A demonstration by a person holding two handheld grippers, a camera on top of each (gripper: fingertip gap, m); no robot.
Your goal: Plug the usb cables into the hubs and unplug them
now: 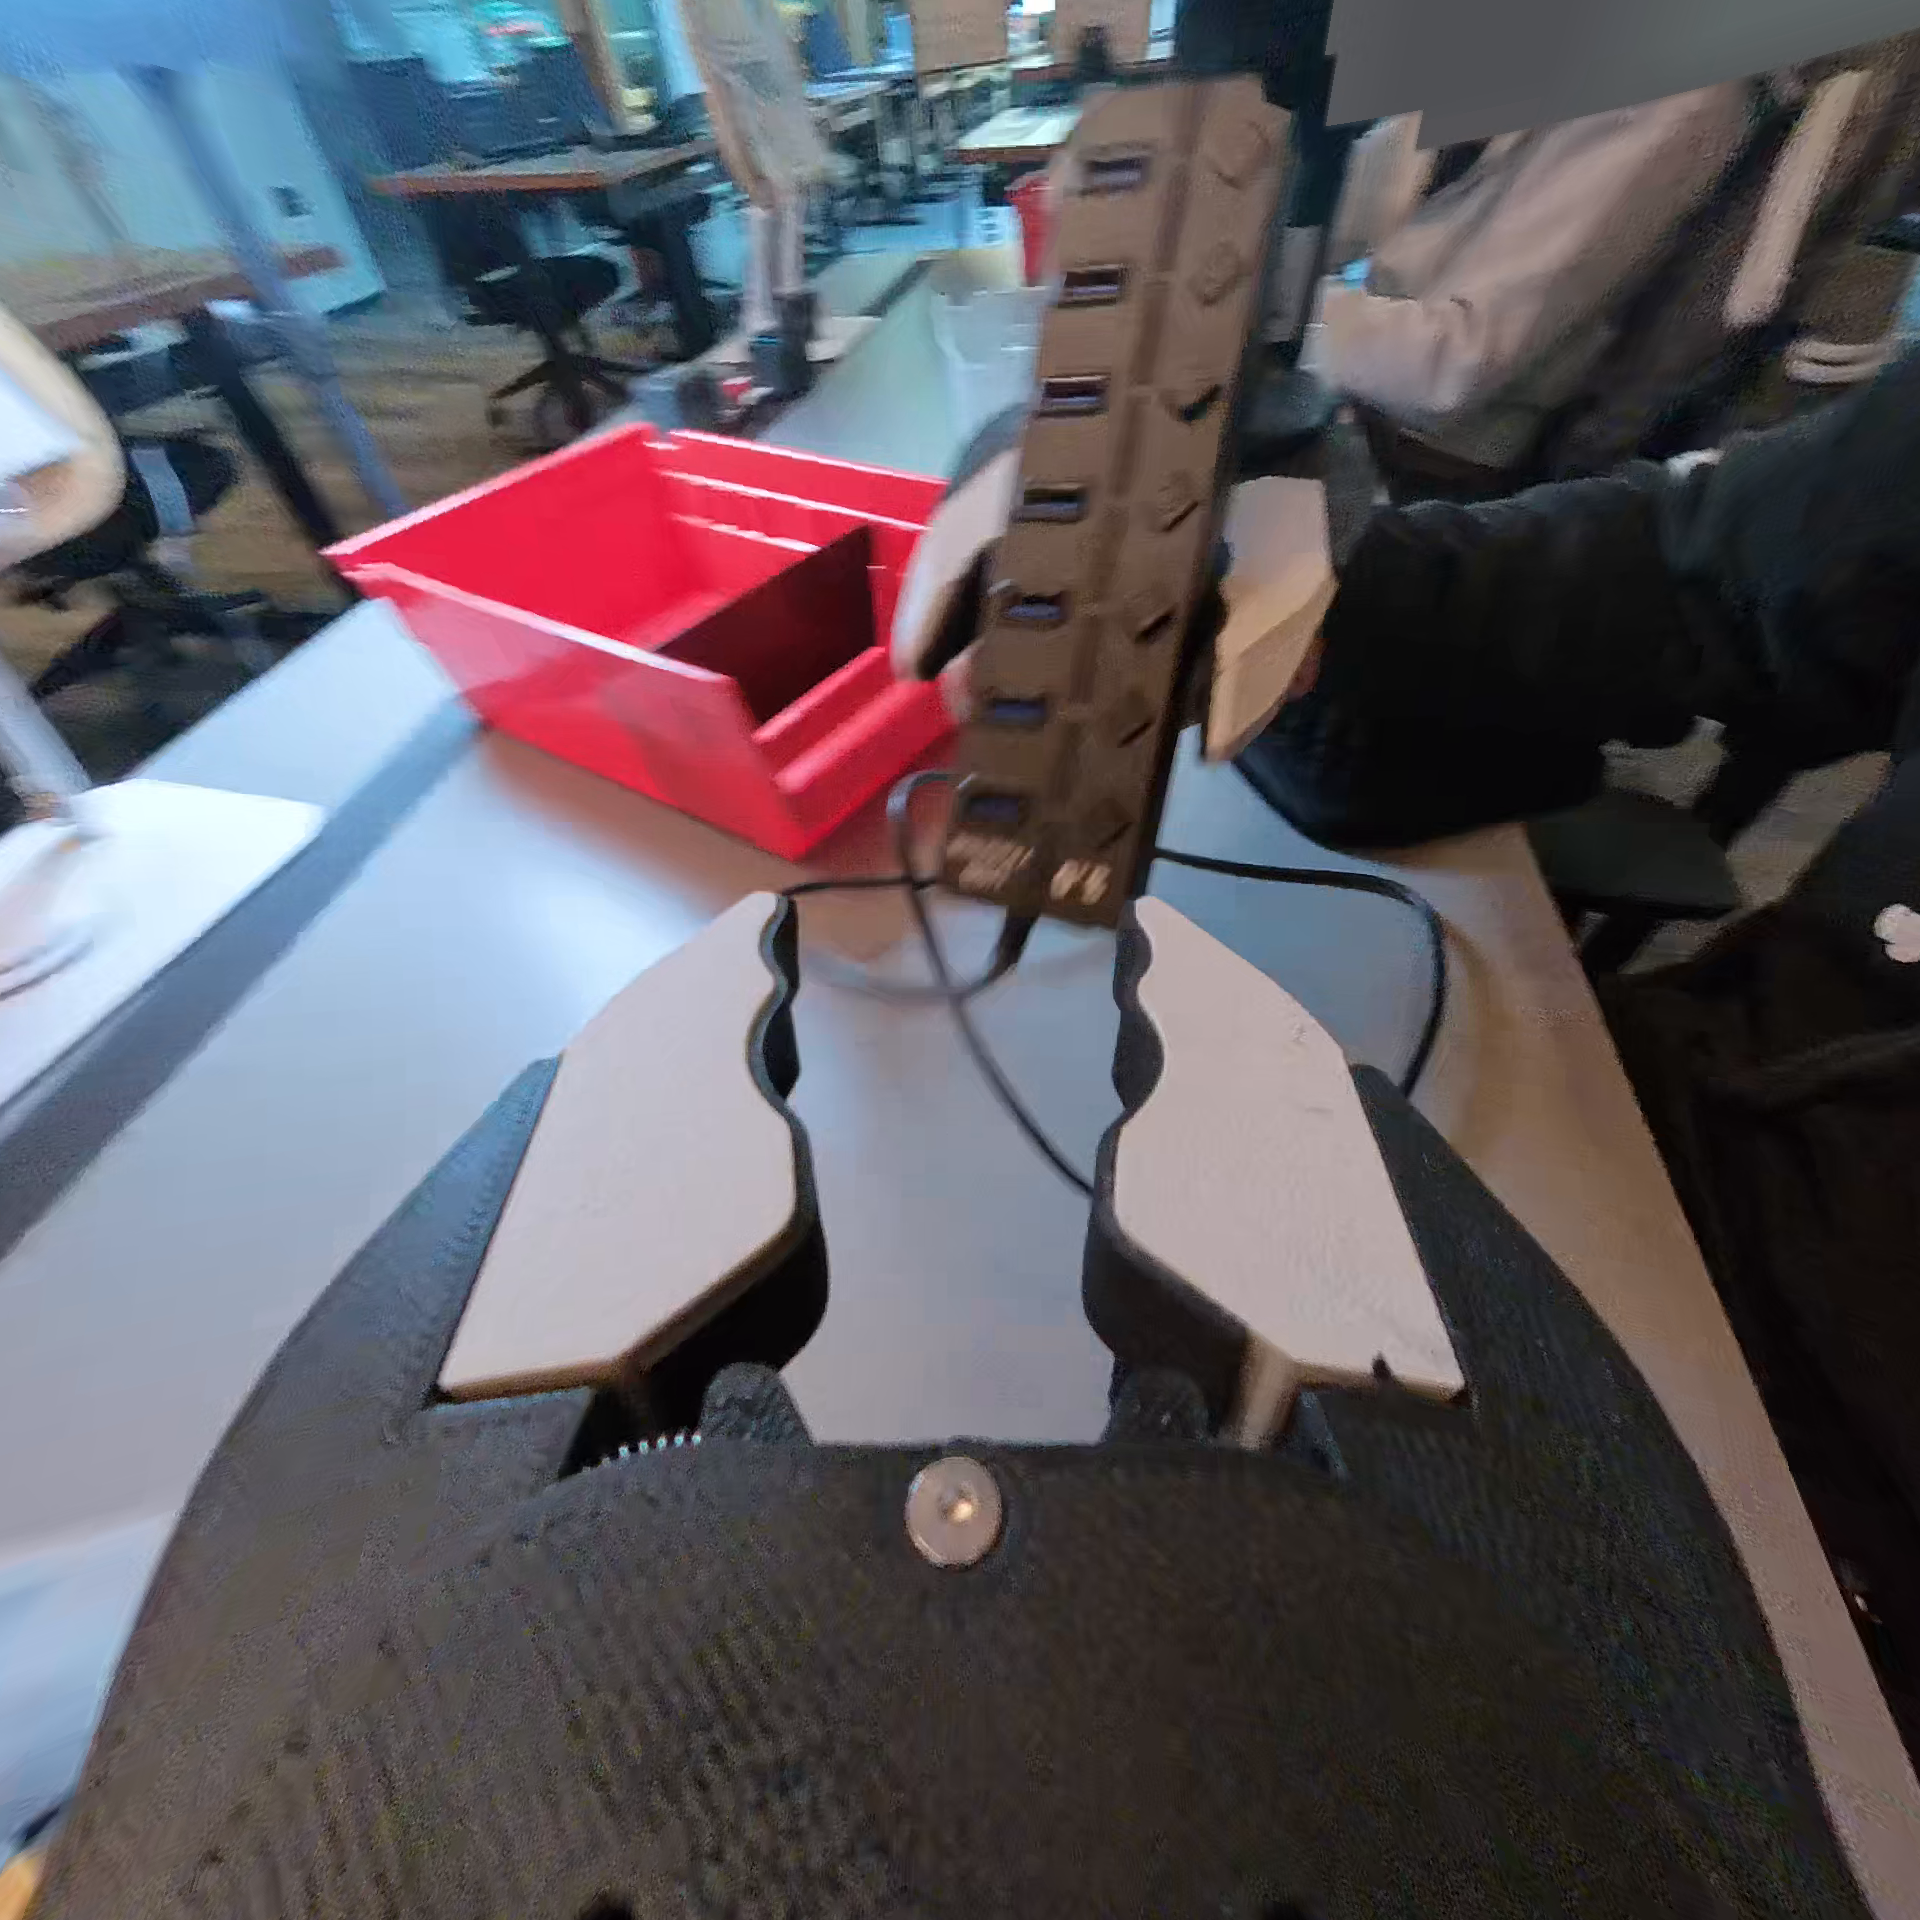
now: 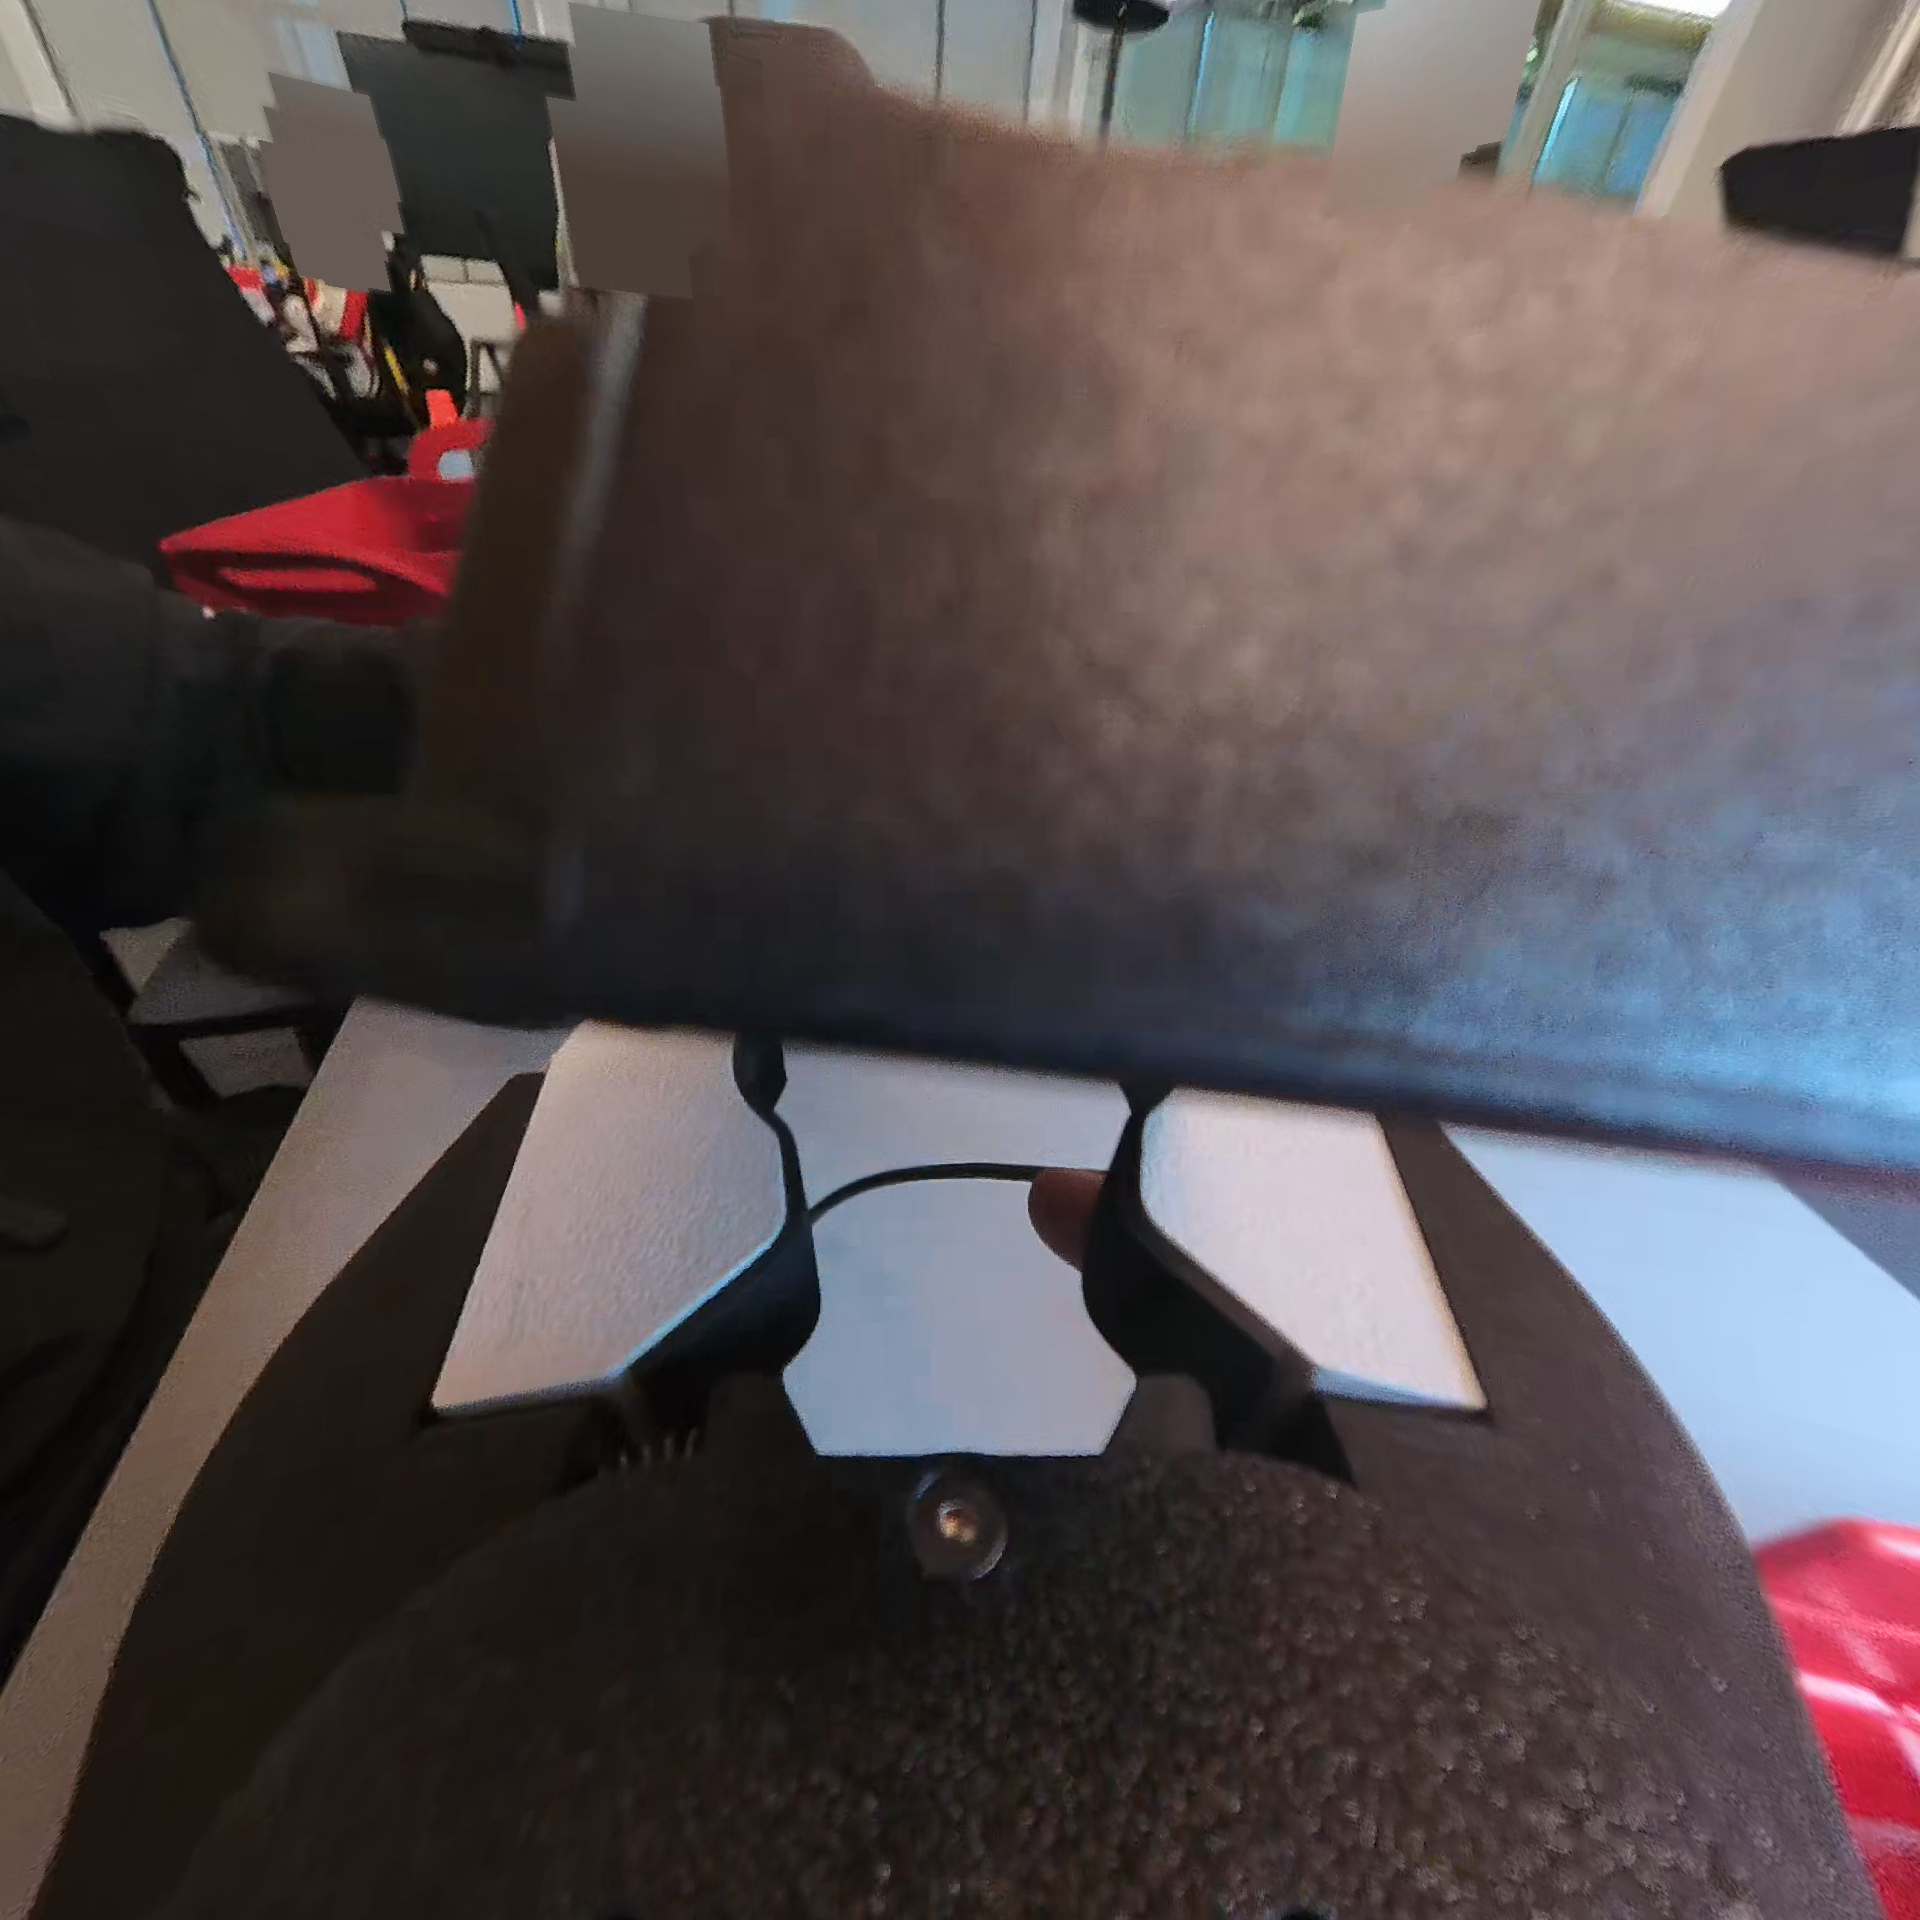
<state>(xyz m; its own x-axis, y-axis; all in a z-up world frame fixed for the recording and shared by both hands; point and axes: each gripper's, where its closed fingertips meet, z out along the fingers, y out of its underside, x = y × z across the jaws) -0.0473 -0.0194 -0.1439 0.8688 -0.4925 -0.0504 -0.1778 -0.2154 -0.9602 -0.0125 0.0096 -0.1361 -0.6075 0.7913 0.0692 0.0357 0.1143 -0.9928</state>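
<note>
Hub (image 1: 1122, 499): one black multi-port USB strip, upright at centre of left wrist view, clamped mid-length by right gripper (image 1: 1112, 603).
Ports: seven in a column, all empty as far as blur allows.
Left gripper (image 1: 956, 935): jaws apart, empty, just below hub's lower end.
Cable (image 1: 1392, 935): thin black lead looping over grey table (image 1: 312, 1039); count uncertain, plug not visible.
Bin (image 1: 644, 623): one red, left of hub, with a dark divider.
Handling, hub: likely light, rigid, smooth-sided; grip across narrow edges, clear of ports.
Handling, cable: limp; best taken at plug body.
Right wrist view: hub's blurred back (image 2: 1143, 623) fills upper frame.
</note>
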